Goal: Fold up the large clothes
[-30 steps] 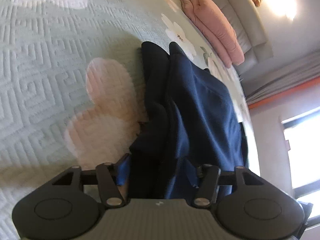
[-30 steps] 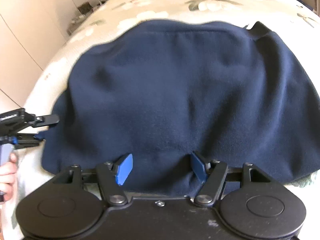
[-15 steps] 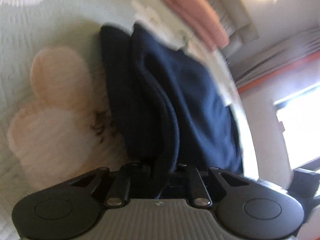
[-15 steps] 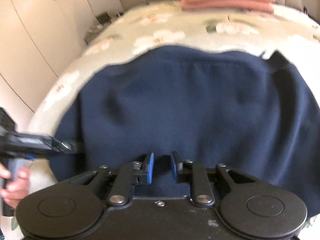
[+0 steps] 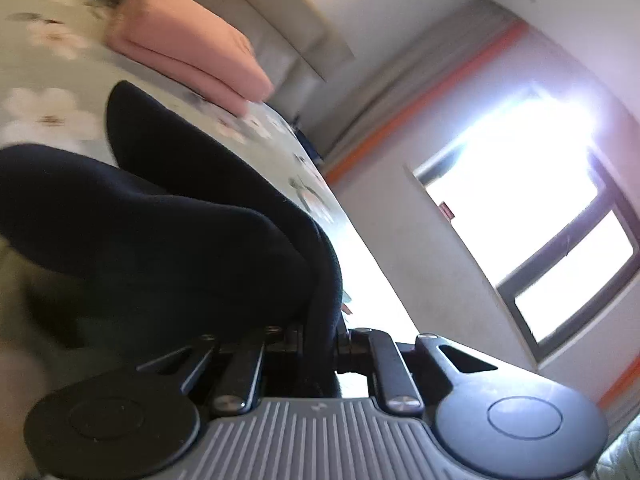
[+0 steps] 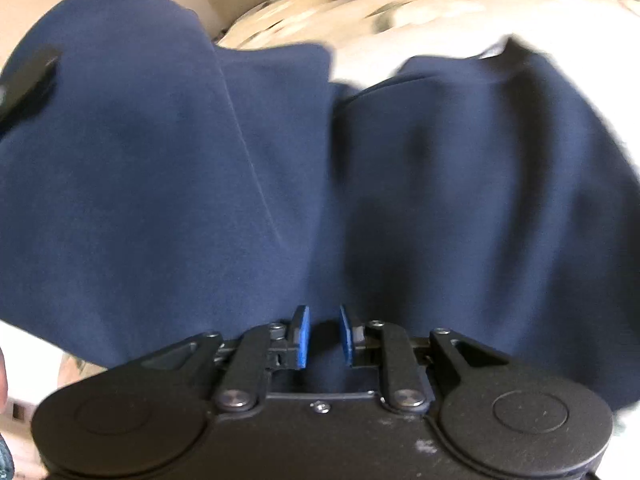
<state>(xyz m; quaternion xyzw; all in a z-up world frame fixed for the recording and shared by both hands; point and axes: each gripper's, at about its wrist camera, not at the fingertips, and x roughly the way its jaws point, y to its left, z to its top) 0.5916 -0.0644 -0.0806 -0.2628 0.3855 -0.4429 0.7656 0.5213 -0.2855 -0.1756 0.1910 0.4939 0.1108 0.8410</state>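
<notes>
Left gripper (image 5: pixel 320 340): jaws clenched on a bunched edge of the navy garment (image 5: pixel 168 232), cloth pinched tight between them and rising in a dark fold to the left in the left wrist view. Right gripper (image 6: pixel 322 334): jaws drawn close, blue pads (image 6: pixel 301 336) pressed on a ridge of the same navy garment (image 6: pixel 460 184) at its near hem. Both sets of jaws have just been closing, fabric between them in each case. Garment lies across the bed (image 6: pixel 400 12), most of it spread flat; its left portion is raised off the bed and doubled toward the middle, a seam line running down that flap. Bedspread is pale with a white flower print (image 5: pixel 44 108). Folded pink bedding (image 5: pixel 188 52) sits at the far end of the bed, against the padded headboard (image 5: pixel 256 12). Bright window (image 5: pixel 532 208) on the right of the left wrist view. Both views blurred.
</notes>
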